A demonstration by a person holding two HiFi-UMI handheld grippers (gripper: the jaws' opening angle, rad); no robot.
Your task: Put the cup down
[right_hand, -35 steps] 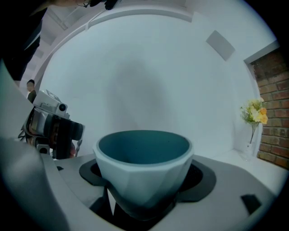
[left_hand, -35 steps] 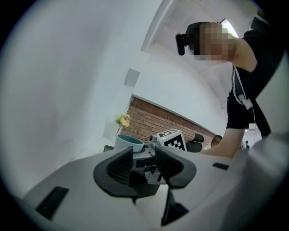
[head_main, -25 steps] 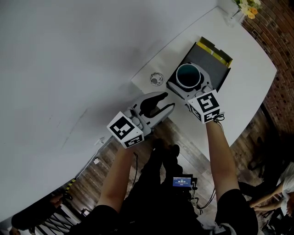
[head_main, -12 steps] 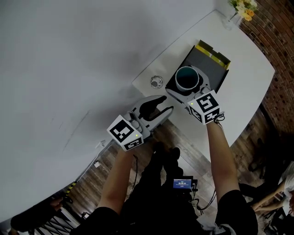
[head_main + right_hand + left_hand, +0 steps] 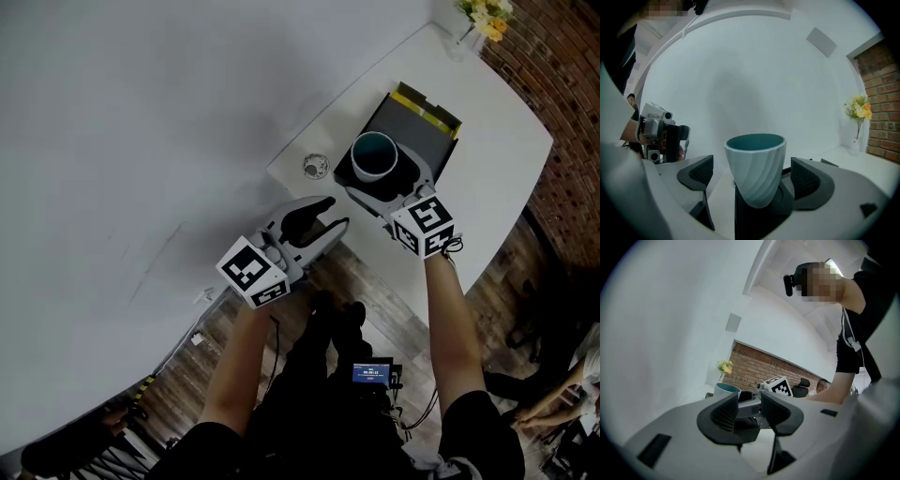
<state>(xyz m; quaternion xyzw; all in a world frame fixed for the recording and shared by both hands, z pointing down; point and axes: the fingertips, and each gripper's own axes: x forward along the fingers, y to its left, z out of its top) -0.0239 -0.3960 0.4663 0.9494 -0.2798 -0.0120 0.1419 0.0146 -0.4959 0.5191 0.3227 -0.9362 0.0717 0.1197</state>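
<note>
A pale ribbed cup point(image 5: 373, 156) with a teal inside stands upright on a dark box point(image 5: 424, 129) on the white table. My right gripper point(image 5: 382, 184) sits just behind the cup. In the right gripper view the cup point(image 5: 757, 164) stands between the jaws of the right gripper point(image 5: 754, 180), which have just been opening. Both pads point(image 5: 701, 171) are clear of its sides. My left gripper point(image 5: 319, 220) hovers at the table's near edge, left of the cup. Its jaws stand a little apart with nothing between them point(image 5: 749, 409).
A small round glass object point(image 5: 316, 166) lies on the table left of the box. A vase of flowers point(image 5: 473, 19) stands at the far corner near a brick wall point(image 5: 553, 56). The table edge point(image 5: 469, 281) runs beside my right arm, with wooden floor below.
The right gripper's jaws have spread off the cup and the gripper has drawn back a little toward me. The cup stays standing on the dark box. The left gripper has hardly moved.
</note>
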